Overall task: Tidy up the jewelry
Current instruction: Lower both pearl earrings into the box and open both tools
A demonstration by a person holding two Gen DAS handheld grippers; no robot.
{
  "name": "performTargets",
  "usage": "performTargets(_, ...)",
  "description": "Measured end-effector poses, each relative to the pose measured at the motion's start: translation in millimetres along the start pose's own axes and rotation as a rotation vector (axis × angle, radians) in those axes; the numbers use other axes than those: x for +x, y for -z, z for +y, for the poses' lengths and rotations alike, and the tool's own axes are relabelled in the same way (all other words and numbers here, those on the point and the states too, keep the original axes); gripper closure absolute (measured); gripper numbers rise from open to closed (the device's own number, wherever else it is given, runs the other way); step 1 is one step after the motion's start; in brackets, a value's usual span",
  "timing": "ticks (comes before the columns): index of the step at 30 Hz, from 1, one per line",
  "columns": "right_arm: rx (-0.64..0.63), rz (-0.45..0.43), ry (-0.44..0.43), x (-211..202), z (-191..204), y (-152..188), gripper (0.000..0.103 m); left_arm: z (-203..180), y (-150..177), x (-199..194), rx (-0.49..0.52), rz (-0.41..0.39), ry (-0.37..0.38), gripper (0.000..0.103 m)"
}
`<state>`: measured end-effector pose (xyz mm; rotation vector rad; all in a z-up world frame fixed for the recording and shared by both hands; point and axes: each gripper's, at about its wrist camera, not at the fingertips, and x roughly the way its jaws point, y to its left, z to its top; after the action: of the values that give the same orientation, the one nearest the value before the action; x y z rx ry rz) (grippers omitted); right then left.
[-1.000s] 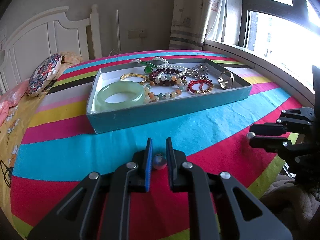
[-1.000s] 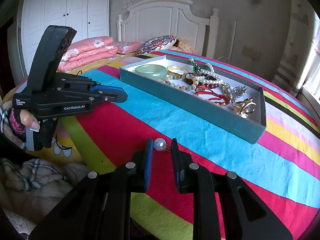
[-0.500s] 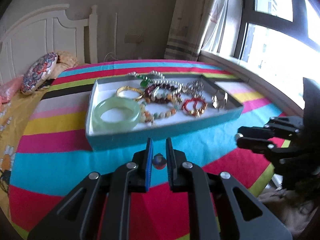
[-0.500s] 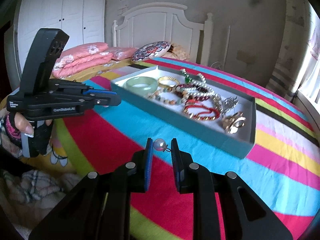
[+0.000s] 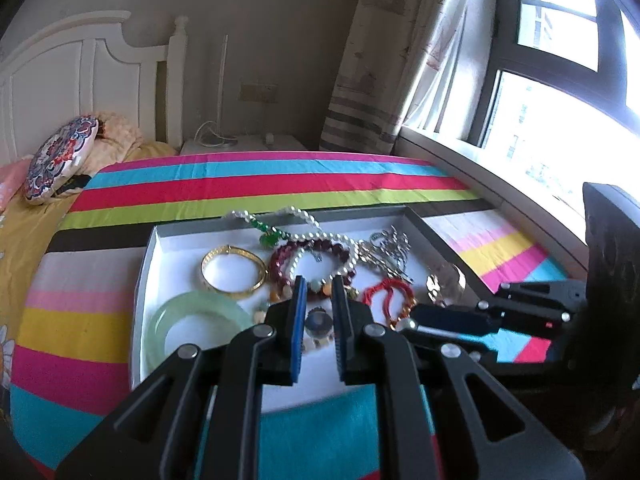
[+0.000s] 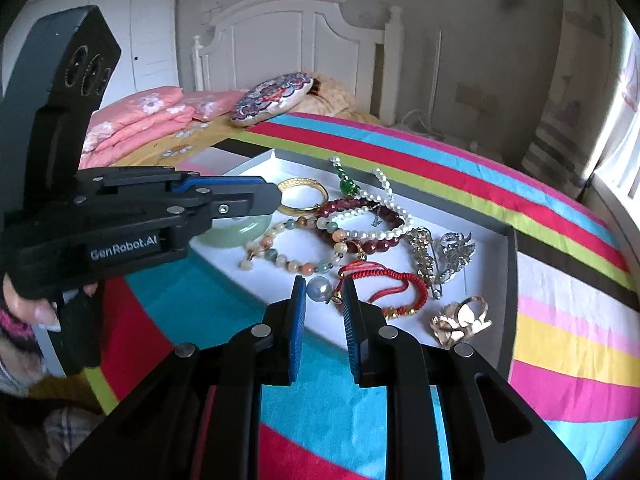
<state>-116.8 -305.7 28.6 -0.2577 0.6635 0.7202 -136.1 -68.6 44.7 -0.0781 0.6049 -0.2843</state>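
A teal box point(image 5: 146, 256) with a white floor holds a green jade bangle point(image 5: 200, 320), a gold bangle point(image 5: 233, 272), bead bracelets, a pearl necklace point(image 5: 320, 236), a red cord bracelet point(image 5: 390, 296), silver brooches and a gold ring point(image 5: 446, 282). My left gripper point(image 5: 318, 322) is shut on a dark pearl earring point(image 5: 318, 323) over the box's front part. My right gripper point(image 6: 323, 292) is shut on a pale pearl earring point(image 6: 319, 289) just above the box's near edge point(image 6: 256, 292), beside the red cord bracelet point(image 6: 394, 280). Each gripper shows in the other's view.
The box sits on a round table with a striped cloth point(image 5: 260, 178). Behind it stand a bed with a white headboard point(image 6: 280, 36), a patterned round cushion point(image 5: 60, 156) and pink pillows point(image 6: 148, 114). A window and curtain point(image 5: 400, 60) are at the right.
Both grippers have risen and moved forward from above the cloth to over the box, each still holding its pearl earring.
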Motion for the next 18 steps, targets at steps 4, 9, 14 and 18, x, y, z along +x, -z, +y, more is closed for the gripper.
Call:
performTargets(4, 0.077, -0.001, -0.014, 3.2, -10.3, -1.8, 0.061, 13.1, -3.2, 1.8, -0.063, -0.015, -0.043, 0.046)
performTargets(9, 0.142, -0.053, -0.023, -8.9, -21.0, 2.1, 0.053, 23.1, 0.6, -15.2, -0.098, -0.077, -0.103, 0.021)
performTargets(14, 0.17, -0.078, 0.023, -17.4, -21.2, 7.0, 0.037, 19.4, 11.0, -29.0, -0.095, -0.128, -0.201, 0.003)
performTargets(18, 0.187, -0.094, 0.064, -25.9, -18.2, 11.7, 0.033, 14.4, 19.1, -41.2, -0.093, -0.15, -0.247, 0.003)
